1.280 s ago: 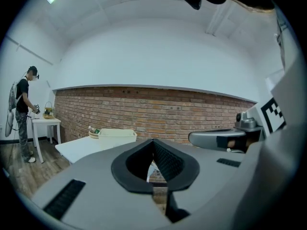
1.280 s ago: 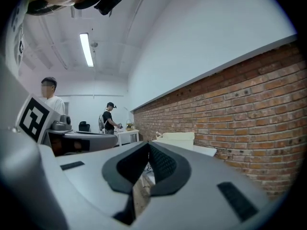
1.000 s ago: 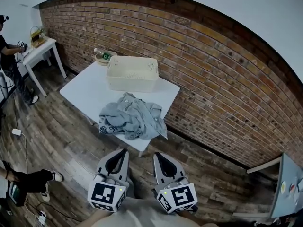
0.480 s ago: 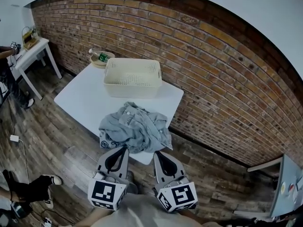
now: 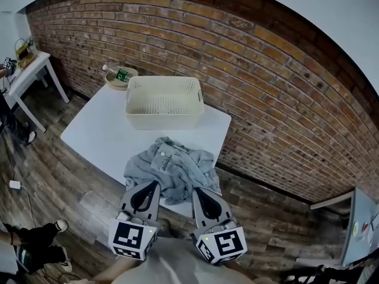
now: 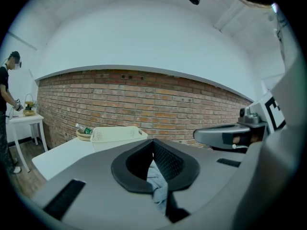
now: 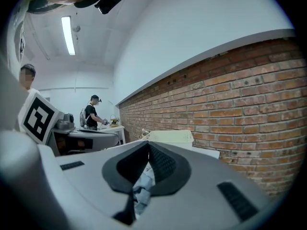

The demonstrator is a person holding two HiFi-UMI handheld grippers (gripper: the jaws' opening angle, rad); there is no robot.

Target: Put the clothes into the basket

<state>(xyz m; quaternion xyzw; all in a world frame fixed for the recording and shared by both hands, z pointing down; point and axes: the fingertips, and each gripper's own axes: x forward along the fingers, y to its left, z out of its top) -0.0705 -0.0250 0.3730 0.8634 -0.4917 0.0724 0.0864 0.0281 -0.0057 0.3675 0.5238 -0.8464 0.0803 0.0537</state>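
1. Head view: left gripper [image 5: 156, 185] and right gripper [image 5: 196, 191] are held side by side, low in front of the person's body. Both aim ahead and slightly down at the table [image 5: 98, 132].
2. Both jaw pairs are closed tip to tip, gripping nothing.
3. Grey-blue clothes [image 5: 172, 165] lie heaped at the table's near edge, just ahead of both tips; contact unclear.
4. Cream basket [image 5: 164, 118] stands beyond the heap, near the brick wall [image 5: 266, 76].

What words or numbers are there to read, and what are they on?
No readable text anywhere.
Green label on the bottle: too small to read.
Marker cubes: black-and-white square patterns, no words.
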